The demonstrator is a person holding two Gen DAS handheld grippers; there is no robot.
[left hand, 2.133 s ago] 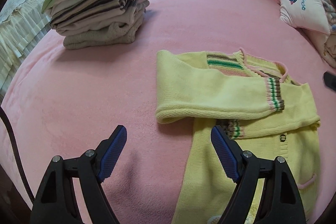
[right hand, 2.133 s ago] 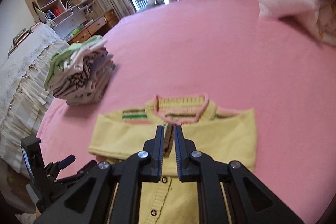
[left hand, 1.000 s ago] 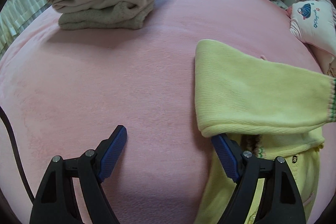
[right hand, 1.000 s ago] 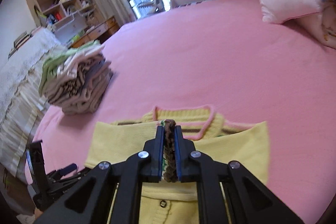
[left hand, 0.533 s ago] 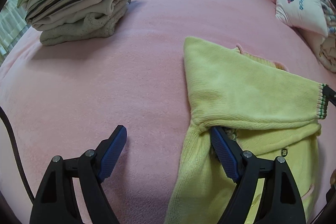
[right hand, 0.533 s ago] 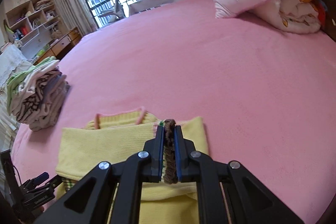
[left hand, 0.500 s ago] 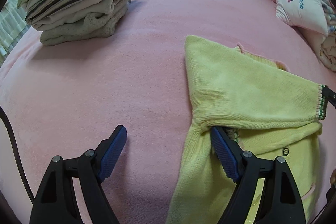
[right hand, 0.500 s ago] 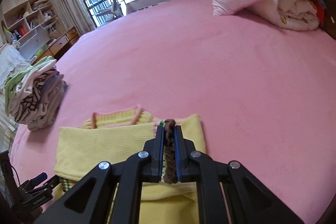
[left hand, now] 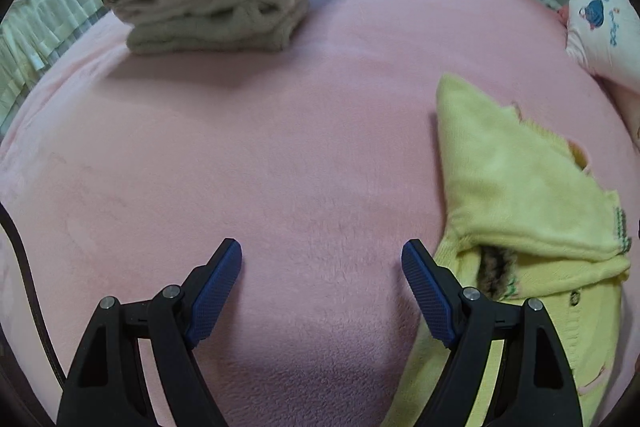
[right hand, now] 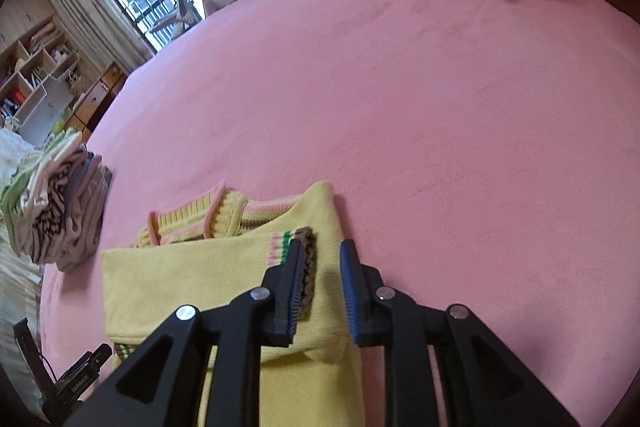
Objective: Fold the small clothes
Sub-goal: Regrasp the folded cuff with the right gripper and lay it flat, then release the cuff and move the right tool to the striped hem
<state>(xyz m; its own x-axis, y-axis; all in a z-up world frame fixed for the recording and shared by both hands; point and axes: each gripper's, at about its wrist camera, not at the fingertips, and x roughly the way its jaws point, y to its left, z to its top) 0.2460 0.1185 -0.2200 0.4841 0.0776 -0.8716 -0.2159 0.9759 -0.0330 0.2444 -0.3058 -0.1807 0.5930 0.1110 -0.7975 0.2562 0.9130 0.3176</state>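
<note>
Knitted yellow cardigan (right hand: 224, 291) lies folded on the fuzzy pink bed (right hand: 440, 131). Right gripper (right hand: 323, 281) jaws parted beside its ribbed cuff (right hand: 306, 267); left gripper (left hand: 321, 287) jaws wide open, cardigan at three o'clock.

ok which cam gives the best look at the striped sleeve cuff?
Right wrist. The striped sleeve cuff sits between the open right gripper fingers, brown trim and pink-green stripes clear. The left wrist view shows only the striped sleeve cuff edge-on near the frame edge, blurred.
</note>
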